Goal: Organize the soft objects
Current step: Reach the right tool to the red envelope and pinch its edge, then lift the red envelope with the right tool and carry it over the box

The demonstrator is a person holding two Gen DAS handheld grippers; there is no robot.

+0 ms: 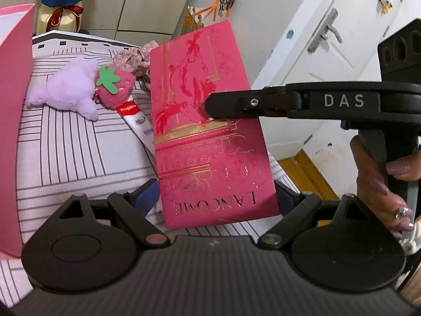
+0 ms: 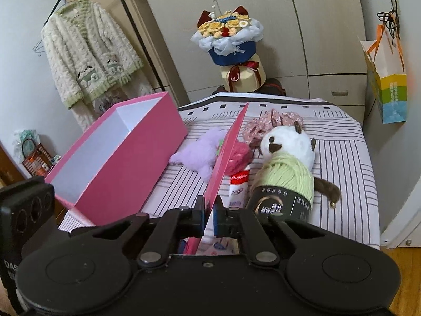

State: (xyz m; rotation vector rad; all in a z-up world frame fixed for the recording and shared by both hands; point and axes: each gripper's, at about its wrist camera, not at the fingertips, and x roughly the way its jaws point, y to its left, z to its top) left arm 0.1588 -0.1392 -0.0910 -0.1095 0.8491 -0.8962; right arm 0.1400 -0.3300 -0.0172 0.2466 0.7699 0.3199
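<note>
Right claw (image 2: 209, 217) pinching pink lid (image 2: 229, 152) upright, left claw (image 1: 218, 197) spread around lid's end.

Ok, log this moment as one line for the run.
right gripper: shut on pink lid, held on edge | left gripper: open around lid | pink box: open | plush toys: on bed

At lower centre of the left wrist view, the flat pink gold-printed lid (image 1: 208, 131) hides both blue finger pads and, seemingly, most of the white Colgate toothpaste tube (image 1: 135, 121) behind it.
</note>
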